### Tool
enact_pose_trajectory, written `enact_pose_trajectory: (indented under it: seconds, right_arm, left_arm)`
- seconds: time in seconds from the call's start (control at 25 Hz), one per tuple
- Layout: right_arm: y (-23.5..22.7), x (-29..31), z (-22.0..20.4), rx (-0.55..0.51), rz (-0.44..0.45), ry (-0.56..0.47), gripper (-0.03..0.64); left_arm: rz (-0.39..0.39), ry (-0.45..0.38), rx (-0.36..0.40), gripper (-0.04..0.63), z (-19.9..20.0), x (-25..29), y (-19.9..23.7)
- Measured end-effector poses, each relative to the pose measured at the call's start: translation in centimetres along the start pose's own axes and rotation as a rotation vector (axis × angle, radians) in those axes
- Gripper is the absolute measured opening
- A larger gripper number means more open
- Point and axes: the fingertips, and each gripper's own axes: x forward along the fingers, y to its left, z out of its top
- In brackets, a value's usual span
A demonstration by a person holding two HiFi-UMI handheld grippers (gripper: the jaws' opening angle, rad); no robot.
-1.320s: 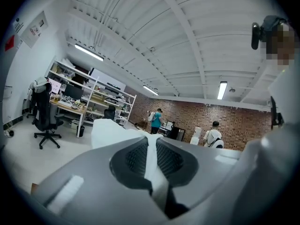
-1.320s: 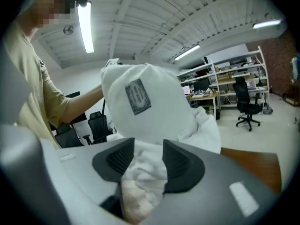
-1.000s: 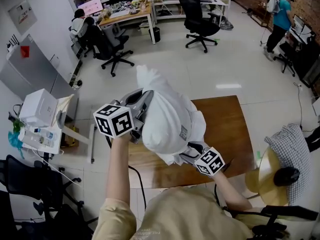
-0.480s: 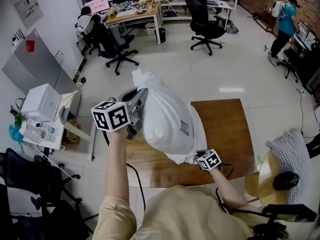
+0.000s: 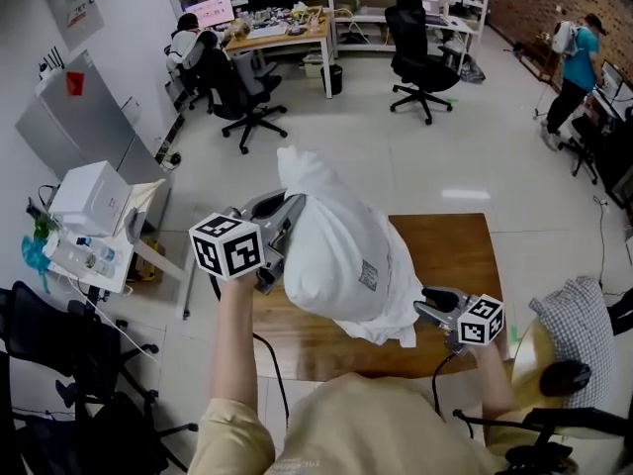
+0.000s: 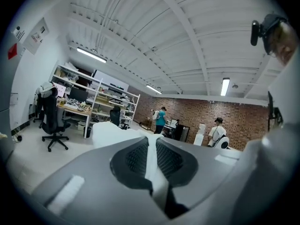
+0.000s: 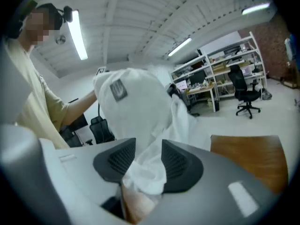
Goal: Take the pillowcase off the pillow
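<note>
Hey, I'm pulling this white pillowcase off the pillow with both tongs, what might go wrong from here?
1. The left tongs are shut on only a thin fold of the white fabric pillowcase. A hard pull might slip it free, dropping everything onto the brown wooden table.
2. The right tongs have just been opening, with bunched pillowcase cloth lying loose between them. Pulling now would probably catch nothing.
</note>
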Motion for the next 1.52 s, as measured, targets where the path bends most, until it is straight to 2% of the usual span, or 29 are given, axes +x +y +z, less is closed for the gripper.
enact_pose_trajectory:
  seconds: [0.08, 0.16, 0.32, 0.48, 0.6, 0.72, 0.76, 0.8, 0.92, 1.08, 1.16, 1.32, 1.52]
  right_arm:
    - [-0.7, -1.0, 3.6, -0.02, -0.018, -0.081, 0.17]
    - [-2.8, -0.6, 6.1, -0.046, -0.058, -0.106, 0.17]
    - [-8.0, 3.4, 9.4, -0.055, -0.127, -0.094, 0.17]
    - [-11.9, 8.3, 10.2, -0.039, -0.121, -0.045, 0.172]
    - [-15.3, 12.1, 8.6, -0.003, -0.093, 0.033, 0.172]
    - [-17.8, 14.7, 5.4, 0.051, -0.027, 0.143, 0.154]
    - [-18.5, 15.5, 4.5, 0.076, -0.013, 0.157, 0.117]
    - [-19.4, 16.0, 3.7, 0.104, -0.023, 0.155, 0.042]
    - [-24.0, 15.9, -0.3, 0.161, -0.151, 0.188, 0.02]
    - [-30.9, 12.3, -7.1, 0.086, -0.319, 0.341, 0.017]
    - [-31.8, 11.8, -7.8, 0.13, -0.331, 0.308, 0.018]
    - [-30.4, 11.9, -3.6, 0.114, -0.277, 0.12, 0.027]
    - [-23.7, 8.1, 3.2, 0.064, -0.221, -0.045, 0.11]
  left_arm:
    - [-0.023, 0.004, 0.053, 0.017, -0.8, -0.2, -1.6]
    - [-0.058, 0.003, 0.094, 0.017, -1.3, -0.2, -3.4]
    - [-0.102, 0.005, 0.16, 0.017, -1.8, 0.0, -6.7]
    - [-0.115, 0.019, 0.189, 0.018, -3.7, 1.2, -9.6]
    - [-0.116, 0.026, 0.2, 0.017, -5.2, 3.0, -11.5]
    - [-0.099, 0.043, 0.213, 0.017, -6.2, 4.8, -12.7]
    - [-0.091, 0.051, 0.213, 0.017, -6.3, 5.0, -12.7]
    - [-0.088, 0.057, 0.208, 0.017, -6.5, 5.0, -12.7]
    - [-0.105, 0.058, 0.173, 0.017, -7.1, 4.6, -13.2]
    - [-0.103, 0.076, 0.172, 0.017, -8.1, 5.0, -14.1]
    - [-0.06, 0.091, 0.175, 0.017, -8.4, 5.0, -13.2]
    - [-0.024, 0.061, 0.133, 0.017, -8.8, 5.5, -11.1]
    - [0.029, 0.022, 0.103, 0.017, -6.9, 4.5, -8.3]
